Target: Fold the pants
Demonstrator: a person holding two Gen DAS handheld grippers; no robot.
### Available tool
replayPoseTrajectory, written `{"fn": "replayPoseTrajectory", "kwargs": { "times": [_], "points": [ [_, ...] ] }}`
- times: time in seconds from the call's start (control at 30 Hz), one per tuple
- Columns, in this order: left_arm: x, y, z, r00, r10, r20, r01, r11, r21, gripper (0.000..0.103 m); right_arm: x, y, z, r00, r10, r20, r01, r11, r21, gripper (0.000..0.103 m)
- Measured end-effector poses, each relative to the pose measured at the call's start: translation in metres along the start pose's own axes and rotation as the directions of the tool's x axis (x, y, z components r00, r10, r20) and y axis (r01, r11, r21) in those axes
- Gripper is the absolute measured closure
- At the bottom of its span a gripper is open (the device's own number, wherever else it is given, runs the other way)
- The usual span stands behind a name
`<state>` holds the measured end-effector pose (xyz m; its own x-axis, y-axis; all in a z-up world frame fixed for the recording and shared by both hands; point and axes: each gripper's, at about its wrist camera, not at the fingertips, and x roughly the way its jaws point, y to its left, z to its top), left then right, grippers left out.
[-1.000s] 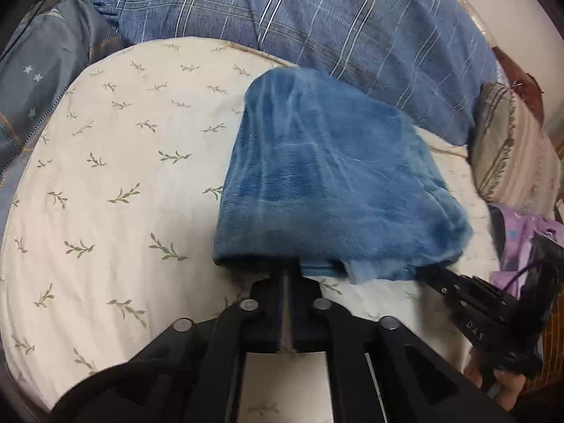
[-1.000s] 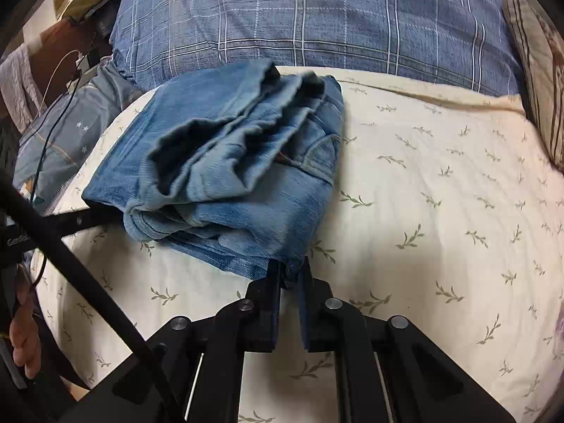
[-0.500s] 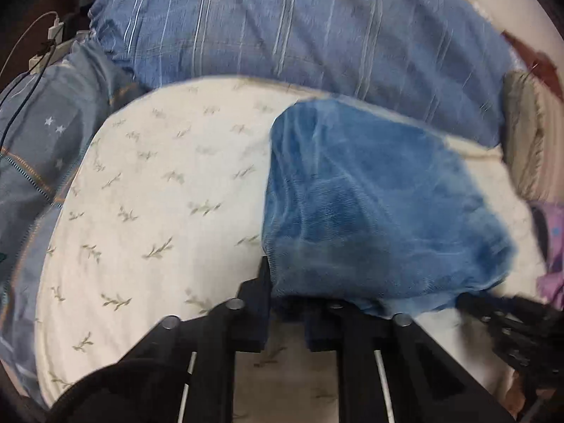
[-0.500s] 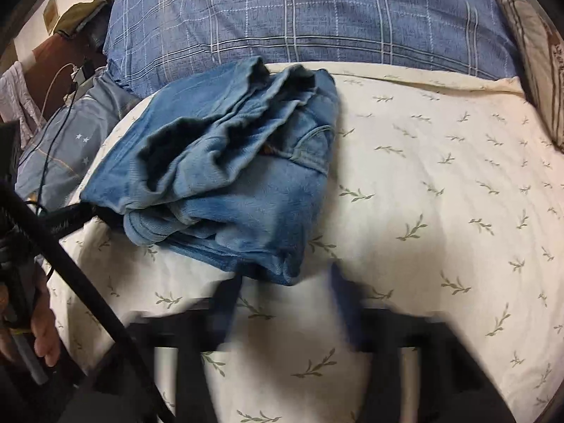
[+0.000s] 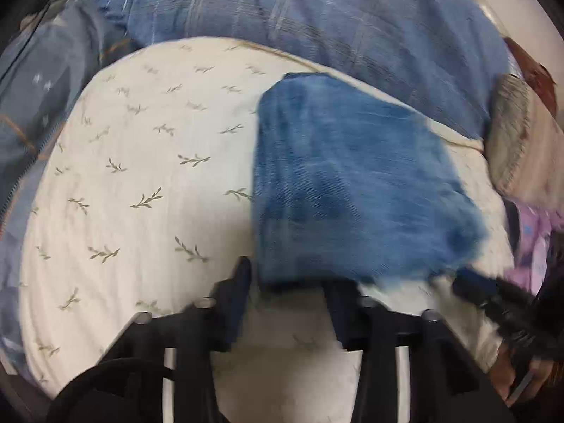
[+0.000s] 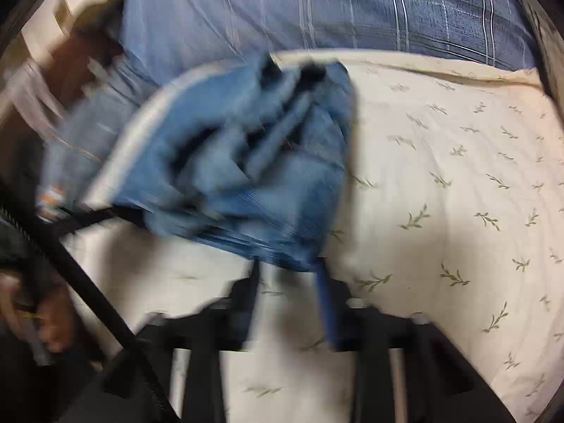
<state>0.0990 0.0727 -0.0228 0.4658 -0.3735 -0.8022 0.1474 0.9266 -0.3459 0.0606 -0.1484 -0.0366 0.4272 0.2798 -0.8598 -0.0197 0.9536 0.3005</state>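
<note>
Two grippers stand at the near hem of the folded pants (image 5: 352,183), and we see both with their jaws parted. The left gripper (image 5: 289,282) has just been opening; the denim's near left corner sits just ahead of its spread fingers, with no pad pressing on it. The right gripper (image 6: 287,278) has also just been opening, and the bundle's near right corner hangs over the gap between its fingers, released; blur keeps us from telling whether cloth still brushes a fingertip. The pants lie as a thick folded bundle on the leaf-print sheet (image 5: 141,162), reaching back toward its far edge, where the blue plaid pillow (image 6: 352,7) begins. In the right wrist view the bundle's open, rumpled layers face us.
</note>
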Motion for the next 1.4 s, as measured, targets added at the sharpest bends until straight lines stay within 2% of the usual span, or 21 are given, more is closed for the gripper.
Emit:
{"fn": "replayPoseTrajectory", "kwargs": {
  "times": [0.13, 0.27, 0.33, 0.47, 0.5, 0.53, 0.57, 0.63, 0.7, 0.77, 0.8, 0.83, 0.87, 0.97, 1.13, 1.2, 1.27, 1.3, 1.33, 1.37, 1.4],
  "points": [
    [-0.037, -0.01, -0.003, 0.993, -0.1, 0.065, 0.096, 0.994, 0.052, 0.056, -0.049, -0.005, 0.008, 0.99, 0.086, 0.114, -0.087, 0.996, 0.009, 0.048],
    [-0.044, -0.014, 0.038, 0.992, -0.091, 0.086, 0.088, 0.995, 0.044, 0.053, -0.059, 0.0, 0.048, 0.968, 0.203, 0.15, -0.21, 0.977, 0.035, 0.047],
    [-0.032, -0.013, 0.076, 0.996, -0.029, 0.088, 0.028, 1.0, 0.015, 0.053, -0.054, 0.012, 0.078, 0.969, 0.199, 0.148, -0.203, 0.979, 0.012, 0.047],
    [0.012, -0.002, 0.133, 0.999, -0.012, 0.047, 0.013, 1.0, -0.02, 0.054, -0.019, 0.024, 0.134, 0.979, 0.162, 0.125, -0.166, 0.986, 0.024, 0.047],
    [0.02, 0.003, 0.137, 0.999, -0.019, 0.042, 0.021, 0.999, -0.042, 0.054, -0.004, 0.023, 0.141, 0.98, 0.167, 0.105, -0.171, 0.985, 0.034, 0.05],
    [0.026, 0.012, 0.134, 0.996, -0.074, 0.051, 0.077, 0.995, -0.063, 0.053, 0.013, 0.021, 0.145, 0.982, 0.17, 0.082, -0.174, 0.984, 0.047, 0.056],
    [0.03, 0.021, 0.128, 0.993, -0.104, 0.056, 0.108, 0.991, -0.084, 0.053, 0.023, 0.019, 0.143, 0.982, 0.177, 0.069, -0.181, 0.982, 0.055, 0.059],
    [0.046, 0.036, 0.125, 0.997, -0.078, 0.015, 0.08, 0.984, -0.162, 0.055, 0.039, 0.019, 0.128, 0.983, 0.164, 0.081, -0.166, 0.986, 0.021, 0.059],
    [0.055, 0.043, 0.129, 0.99, -0.143, -0.014, 0.137, 0.97, -0.2, 0.053, 0.052, 0.017, 0.122, 0.995, 0.092, 0.041, -0.093, 0.996, 0.013, 0.062],
    [0.061, 0.044, 0.134, 0.986, -0.166, -0.01, 0.16, 0.963, -0.217, 0.051, 0.056, 0.021, 0.122, 0.993, 0.109, 0.035, -0.109, 0.994, -0.023, 0.062],
    [0.064, 0.041, 0.135, 0.988, -0.156, -0.002, 0.153, 0.968, -0.197, 0.047, 0.058, 0.024, 0.123, 0.994, 0.104, 0.032, -0.102, 0.994, -0.037, 0.065],
    [0.068, 0.04, 0.136, 0.992, -0.129, -0.005, 0.126, 0.977, -0.172, 0.047, 0.06, 0.026, 0.123, 0.996, 0.081, 0.037, -0.079, 0.995, -0.055, 0.08],
    [0.072, 0.037, 0.135, 0.996, -0.091, -0.016, 0.088, 0.985, -0.145, 0.047, 0.059, 0.026, 0.122, 0.997, 0.06, 0.039, -0.057, 0.996, -0.065, 0.086],
    [0.07, 0.035, 0.13, 0.997, -0.075, -0.012, 0.073, 0.987, -0.141, 0.047, 0.05, 0.02, 0.124, 0.996, 0.076, 0.056, -0.073, 0.996, -0.043, 0.092],
    [0.056, 0.03, 0.128, 0.998, 0.025, 0.052, -0.02, 0.995, -0.096, 0.045, 0.028, 0.023, 0.127, 0.99, 0.06, 0.125, -0.053, 0.997, -0.055, 0.095],
    [0.066, 0.028, 0.127, 1.0, 0.014, 0.024, -0.011, 0.995, -0.101, 0.045, 0.028, 0.022, 0.128, 0.989, 0.047, 0.14, -0.039, 0.997, -0.06, 0.095],
    [0.075, 0.028, 0.124, 1.0, 0.023, -0.006, -0.023, 0.994, -0.108, 0.045, 0.039, 0.014, 0.13, 0.991, -0.015, 0.131, 0.02, 0.999, -0.042, 0.096],
    [0.078, 0.028, 0.123, 0.999, 0.027, -0.02, -0.029, 0.994, -0.107, 0.047, 0.051, 0.007, 0.129, 0.991, -0.078, 0.104, 0.083, 0.996, -0.038, 0.096],
    [0.081, 0.028, 0.123, 0.999, 0.017, -0.033, -0.021, 0.994, -0.107, 0.05, 0.06, 0.001, 0.127, 0.994, -0.092, 0.066, 0.094, 0.995, -0.029, 0.097],
    [0.084, 0.028, 0.123, 0.999, -0.011, -0.045, 0.006, 0.993, -0.114, 0.063, 0.066, -0.006, 0.123, 0.997, -0.069, 0.042, 0.069, 0.998, -0.004, 0.097],
    [0.083, 0.027, 0.123, 0.998, -0.032, -0.05, 0.026, 0.993, -0.118, 0.067, 0.066, -0.012, 0.121, 0.998, -0.044, 0.048, 0.043, 0.999, 0.022, 0.096]
  ]
}}
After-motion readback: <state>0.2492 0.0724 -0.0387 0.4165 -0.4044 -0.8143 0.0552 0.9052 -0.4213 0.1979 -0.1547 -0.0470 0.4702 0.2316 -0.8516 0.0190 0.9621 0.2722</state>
